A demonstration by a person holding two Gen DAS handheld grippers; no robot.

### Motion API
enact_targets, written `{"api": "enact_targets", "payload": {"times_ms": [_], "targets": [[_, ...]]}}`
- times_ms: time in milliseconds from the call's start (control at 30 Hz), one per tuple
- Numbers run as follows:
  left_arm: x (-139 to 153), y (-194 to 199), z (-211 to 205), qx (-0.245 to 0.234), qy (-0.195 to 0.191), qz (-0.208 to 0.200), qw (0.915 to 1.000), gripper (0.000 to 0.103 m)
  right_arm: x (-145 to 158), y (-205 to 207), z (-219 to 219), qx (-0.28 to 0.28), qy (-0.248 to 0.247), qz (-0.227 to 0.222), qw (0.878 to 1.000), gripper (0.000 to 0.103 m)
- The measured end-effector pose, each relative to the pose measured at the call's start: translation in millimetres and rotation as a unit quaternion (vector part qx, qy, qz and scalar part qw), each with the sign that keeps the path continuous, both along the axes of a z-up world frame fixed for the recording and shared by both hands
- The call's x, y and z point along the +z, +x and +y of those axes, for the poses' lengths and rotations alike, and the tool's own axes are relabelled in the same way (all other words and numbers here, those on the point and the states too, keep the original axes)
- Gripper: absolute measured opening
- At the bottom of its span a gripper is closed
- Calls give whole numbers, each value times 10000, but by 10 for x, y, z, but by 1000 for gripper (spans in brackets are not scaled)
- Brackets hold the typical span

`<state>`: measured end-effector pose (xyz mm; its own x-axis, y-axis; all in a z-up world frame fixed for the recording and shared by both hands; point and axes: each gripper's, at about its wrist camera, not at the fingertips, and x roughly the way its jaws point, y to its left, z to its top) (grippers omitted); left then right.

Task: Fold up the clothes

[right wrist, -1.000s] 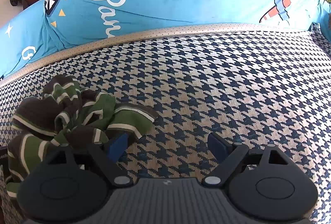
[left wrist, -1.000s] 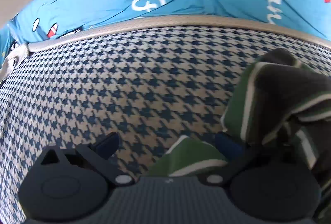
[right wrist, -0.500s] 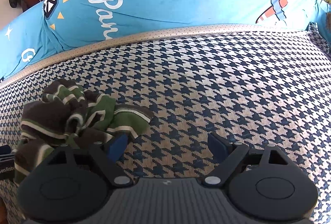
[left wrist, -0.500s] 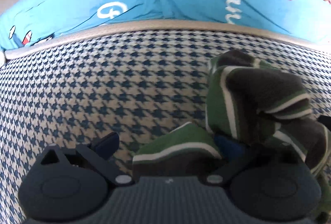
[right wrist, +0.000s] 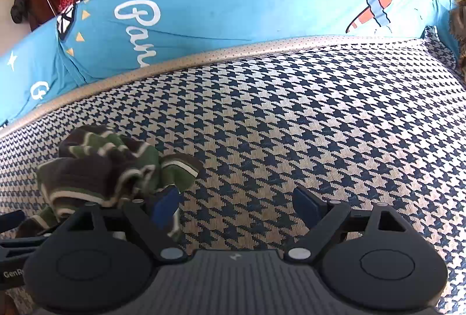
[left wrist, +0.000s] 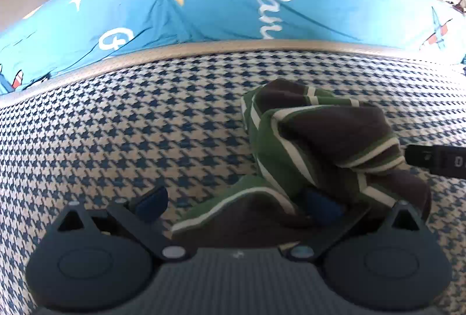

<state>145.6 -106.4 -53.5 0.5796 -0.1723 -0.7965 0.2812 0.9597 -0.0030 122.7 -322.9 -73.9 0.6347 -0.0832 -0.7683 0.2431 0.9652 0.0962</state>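
Houndstooth sofa seat [right wrist: 305, 123]: bare and flat over its middle and right side; free passage there. Only obstacle on seat: crumpled striped garment [right wrist: 107, 166], bunched at the left, lying across the left claw [left wrist: 236, 203]. Right claw [right wrist: 237, 203] spread wide over bare seat, its left finger just beside the garment. Far edge blocked by the blue cushion [right wrist: 233, 12].

Green/brown striped garment [left wrist: 320, 140], crumpled in a heap on houndstooth cushion [left wrist: 131, 125].
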Motion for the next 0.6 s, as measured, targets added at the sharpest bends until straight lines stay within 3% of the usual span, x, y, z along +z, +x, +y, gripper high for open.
{"api": "enact_targets", "payload": {"times_ms": [100,467,600], "targets": [[74,-140,-244,-150,-41,-50,9999,103,26,-36,-58,56,115,-90,9999,86],[63,-134,-326,-402,-314,17,9987,103,117,-184,-195,534,676,-530,9949,86],[29,-136,-145,-397,-503,143,9978,103,128,-198,-221,714,983,-665,9904,86]]}}
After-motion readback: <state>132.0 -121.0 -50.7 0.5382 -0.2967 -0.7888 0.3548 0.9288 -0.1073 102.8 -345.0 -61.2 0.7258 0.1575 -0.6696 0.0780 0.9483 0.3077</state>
